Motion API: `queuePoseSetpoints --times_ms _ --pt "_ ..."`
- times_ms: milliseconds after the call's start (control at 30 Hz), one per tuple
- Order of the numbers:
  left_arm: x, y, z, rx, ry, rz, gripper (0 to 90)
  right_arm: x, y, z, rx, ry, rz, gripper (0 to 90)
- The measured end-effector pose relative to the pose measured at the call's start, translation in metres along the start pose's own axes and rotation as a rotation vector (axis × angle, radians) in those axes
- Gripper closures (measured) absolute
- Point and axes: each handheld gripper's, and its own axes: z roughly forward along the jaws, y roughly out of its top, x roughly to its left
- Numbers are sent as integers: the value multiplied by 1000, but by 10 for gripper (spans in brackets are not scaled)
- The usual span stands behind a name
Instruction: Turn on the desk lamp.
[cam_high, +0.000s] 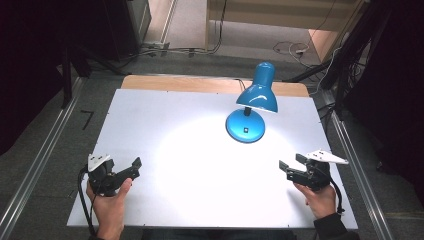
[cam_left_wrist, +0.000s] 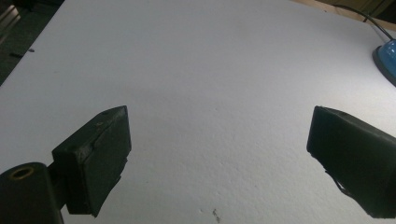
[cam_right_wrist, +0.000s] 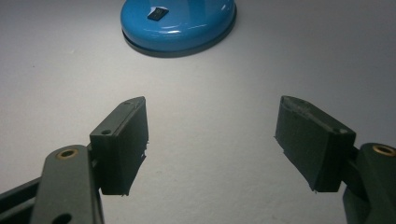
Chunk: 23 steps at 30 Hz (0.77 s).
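Note:
A blue desk lamp stands at the back right of the white table (cam_high: 150, 115). Its round base (cam_high: 245, 126) carries a small black switch, and its shade (cam_high: 258, 95) points down and throws a bright pool of light on the board. My left gripper (cam_high: 134, 168) is held low at the front left, open, with nothing between its fingers. My right gripper (cam_high: 291, 162) is at the front right, also open and holding nothing. In the right gripper view the lamp base (cam_right_wrist: 177, 21) lies straight ahead of the open gripper (cam_right_wrist: 212, 105). In the left gripper view the open gripper (cam_left_wrist: 219, 121) faces bare table, with the lamp base (cam_left_wrist: 386, 58) at the right edge.
A dark cable (cam_high: 239, 82) runs from the lamp to the wooden strip (cam_high: 200, 83) at the table's far edge. Metal rails (cam_high: 35, 170) run along both sides of the table. Loose cables (cam_high: 292, 49) lie on the floor beyond it.

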Motion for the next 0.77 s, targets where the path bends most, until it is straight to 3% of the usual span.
queuePoseSetpoints --times_ms 433,600,767 --pt "0 0 1 4 -1 2 68 -22 -11 -19 -9 -39 51 235" --pt "-1 -1 1 7 1 0 68 -34 -17 -27 -14 -59 93 223" --pt "-1 -1 3 11 1 2 68 -45 -24 -21 35 -87 135 167"
